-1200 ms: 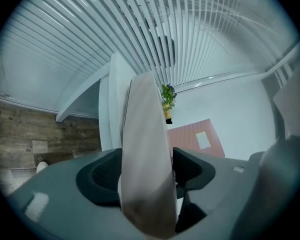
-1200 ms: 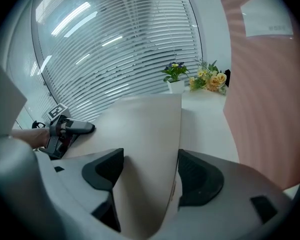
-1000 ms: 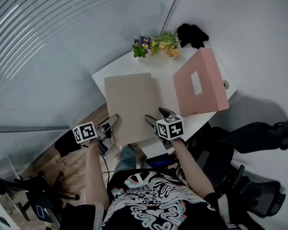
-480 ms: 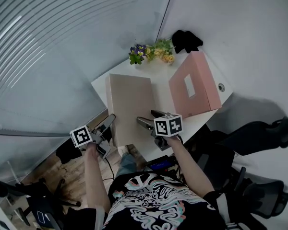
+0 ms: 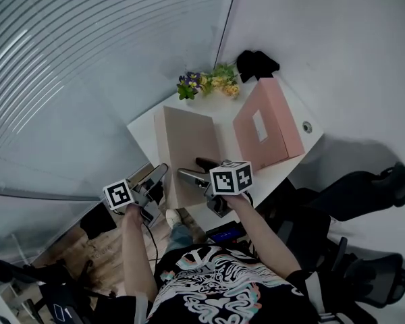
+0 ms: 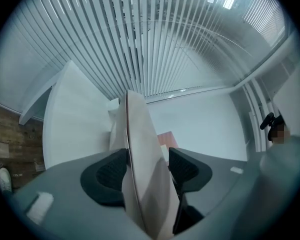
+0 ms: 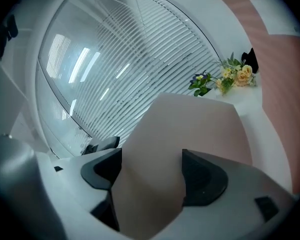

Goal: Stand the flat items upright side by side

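We hold a two-jaw gripper in each hand above a small white table point(image 5: 224, 119). A flat beige box point(image 5: 185, 140) is tipped steeply up along the table's left edge, its near end jutting past the near edge. The left gripper point(image 5: 160, 174) has just been closing its jaws, which pinch that near end. The right gripper point(image 5: 191, 168), just beside it, clamps the same end with widely spread jaws. A pink box point(image 5: 266, 130) stands upright by the right edge, apart from the beige one. Flowers point(image 5: 206, 83) lie at the far corner.
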The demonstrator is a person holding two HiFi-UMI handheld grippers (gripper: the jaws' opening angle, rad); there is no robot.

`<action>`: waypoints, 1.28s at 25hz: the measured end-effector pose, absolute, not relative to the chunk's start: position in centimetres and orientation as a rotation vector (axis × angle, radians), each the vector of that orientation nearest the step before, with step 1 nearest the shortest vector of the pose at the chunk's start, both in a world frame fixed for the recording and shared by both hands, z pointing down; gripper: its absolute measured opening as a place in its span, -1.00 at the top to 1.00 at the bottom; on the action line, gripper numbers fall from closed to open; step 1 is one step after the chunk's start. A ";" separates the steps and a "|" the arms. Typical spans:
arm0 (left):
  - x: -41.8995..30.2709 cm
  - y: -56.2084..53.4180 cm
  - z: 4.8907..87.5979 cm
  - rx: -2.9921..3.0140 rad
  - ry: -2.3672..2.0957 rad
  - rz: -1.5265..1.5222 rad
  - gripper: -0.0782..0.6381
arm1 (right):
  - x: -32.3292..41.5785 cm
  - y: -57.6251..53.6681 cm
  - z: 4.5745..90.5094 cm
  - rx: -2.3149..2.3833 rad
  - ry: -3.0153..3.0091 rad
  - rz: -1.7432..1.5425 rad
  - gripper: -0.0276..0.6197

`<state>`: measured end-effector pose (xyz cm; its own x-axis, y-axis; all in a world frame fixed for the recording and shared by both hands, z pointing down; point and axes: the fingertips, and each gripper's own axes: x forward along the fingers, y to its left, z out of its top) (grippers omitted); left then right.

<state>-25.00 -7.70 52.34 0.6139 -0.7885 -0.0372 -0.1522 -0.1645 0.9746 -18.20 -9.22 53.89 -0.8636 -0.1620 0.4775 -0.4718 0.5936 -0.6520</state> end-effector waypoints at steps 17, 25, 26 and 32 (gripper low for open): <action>-22.7 -9.6 48.3 1.752 -0.717 -0.713 0.13 | -17.3 -10.0 50.2 0.508 -2.504 1.226 -0.44; -21.1 -10.7 46.1 1.799 -0.662 -0.722 0.19 | -16.2 -10.6 49.1 0.532 -2.533 1.258 -0.46; -20.7 -10.7 46.0 1.803 -0.654 -0.719 0.19 | -16.0 -10.7 49.1 0.538 -2.533 1.253 -0.46; -18.8 -11.3 45.2 1.827 -0.608 -0.704 0.19 | -14.6 -11.1 49.1 0.575 -2.530 1.268 -0.47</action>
